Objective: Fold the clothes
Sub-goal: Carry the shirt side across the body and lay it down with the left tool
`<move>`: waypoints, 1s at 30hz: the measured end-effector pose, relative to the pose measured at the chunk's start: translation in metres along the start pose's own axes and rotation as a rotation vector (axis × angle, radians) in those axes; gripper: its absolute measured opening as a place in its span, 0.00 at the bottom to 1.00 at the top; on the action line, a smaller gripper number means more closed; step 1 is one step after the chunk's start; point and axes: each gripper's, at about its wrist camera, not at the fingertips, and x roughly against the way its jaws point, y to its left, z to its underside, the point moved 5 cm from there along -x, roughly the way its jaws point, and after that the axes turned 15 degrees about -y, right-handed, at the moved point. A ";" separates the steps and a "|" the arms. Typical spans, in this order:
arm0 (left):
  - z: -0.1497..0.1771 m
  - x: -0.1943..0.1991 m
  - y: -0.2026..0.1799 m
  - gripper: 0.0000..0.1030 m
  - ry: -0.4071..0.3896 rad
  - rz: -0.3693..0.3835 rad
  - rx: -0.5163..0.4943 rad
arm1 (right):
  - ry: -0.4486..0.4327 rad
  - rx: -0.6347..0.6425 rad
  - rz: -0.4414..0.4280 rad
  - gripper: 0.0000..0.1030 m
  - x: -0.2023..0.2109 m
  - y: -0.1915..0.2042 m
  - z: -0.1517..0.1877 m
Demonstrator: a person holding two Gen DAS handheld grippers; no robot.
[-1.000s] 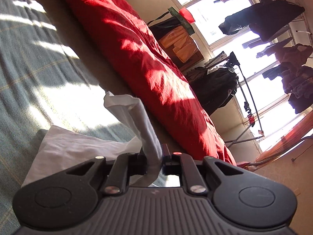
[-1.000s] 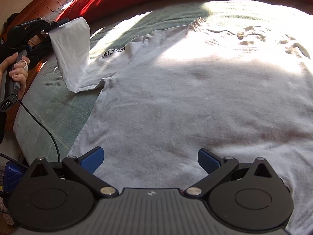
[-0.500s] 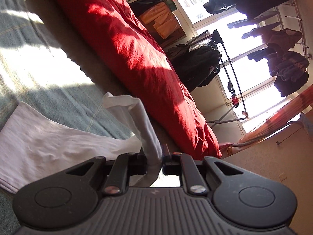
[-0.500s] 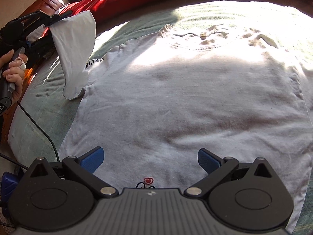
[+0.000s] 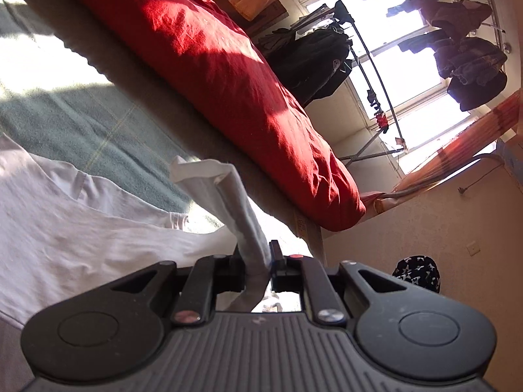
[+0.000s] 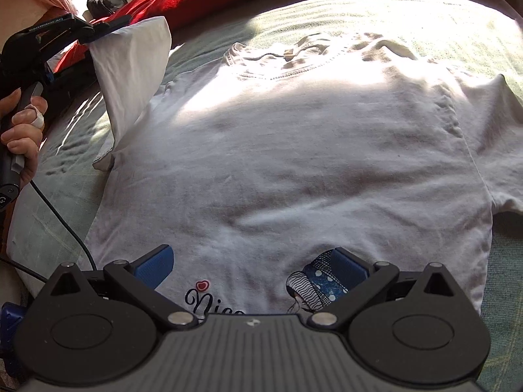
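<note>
Cotton, thin and limp, makes up the white T-shirt (image 6: 294, 150), which lies spread flat on the bed (image 6: 425, 9) just ahead of the right tongs (image 6: 251, 261); these hang over its printed hem with jaws wide and nothing between them. The left tongs (image 5: 258, 261) are clamped on the sleeve (image 6: 130, 62), lifted clear of the bed to the right tongs' far left, the cloth drooping from the pinch. Such fabric probably weighs little, sags and creases readily, so hems, seams and corners give the surest hold.
</note>
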 end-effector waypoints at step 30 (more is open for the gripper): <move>0.106 -0.057 -0.045 0.11 0.276 0.029 -0.265 | -0.025 -0.095 0.075 1.00 0.029 -0.053 0.023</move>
